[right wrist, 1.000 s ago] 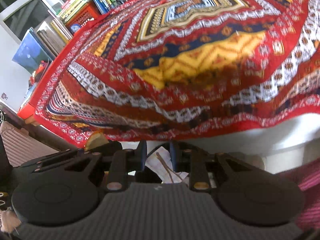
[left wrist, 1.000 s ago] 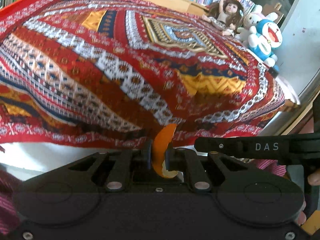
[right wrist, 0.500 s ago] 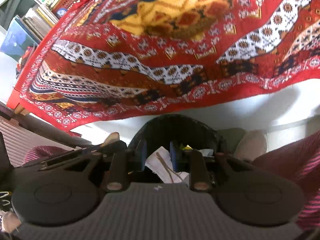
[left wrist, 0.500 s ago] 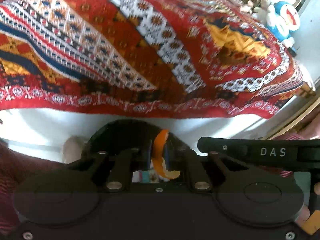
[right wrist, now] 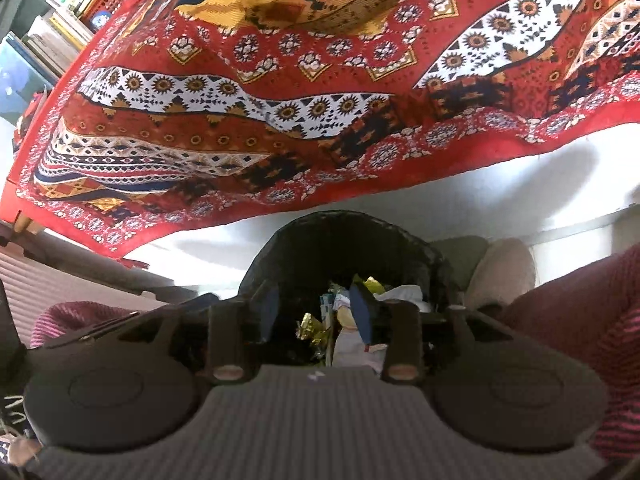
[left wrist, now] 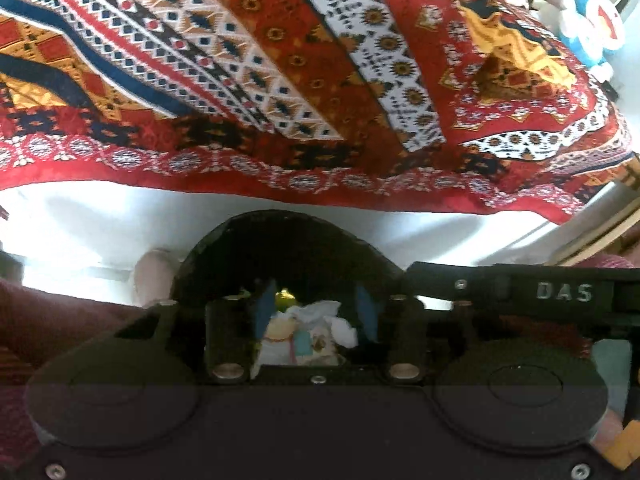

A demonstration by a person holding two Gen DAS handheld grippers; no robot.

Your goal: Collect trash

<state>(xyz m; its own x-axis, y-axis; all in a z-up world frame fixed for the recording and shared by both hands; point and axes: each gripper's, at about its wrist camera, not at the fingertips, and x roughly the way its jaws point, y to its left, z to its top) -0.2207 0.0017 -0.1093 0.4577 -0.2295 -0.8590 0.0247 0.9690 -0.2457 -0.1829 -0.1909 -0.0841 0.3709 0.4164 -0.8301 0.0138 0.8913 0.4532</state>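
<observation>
Left wrist view: left tongs (left wrist: 316,314) have just been opening, orange peel gone, nothing clamped; right tongs (right wrist: 316,312) likewise stand apart over the bin (right wrist: 336,236), paper dropped.

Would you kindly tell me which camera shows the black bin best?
The right wrist view: the black bin shows its rim, side wall and trash inside. The left wrist view shows only its far rim above the gripper body.

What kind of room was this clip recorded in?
Most likely a lived-in home room, perhaps a child's room or study. A patterned red tablecloth covers a table, plush toys sit at its far edge, packed bookshelves stand behind, and a black trash bin holds wrappers.
</observation>
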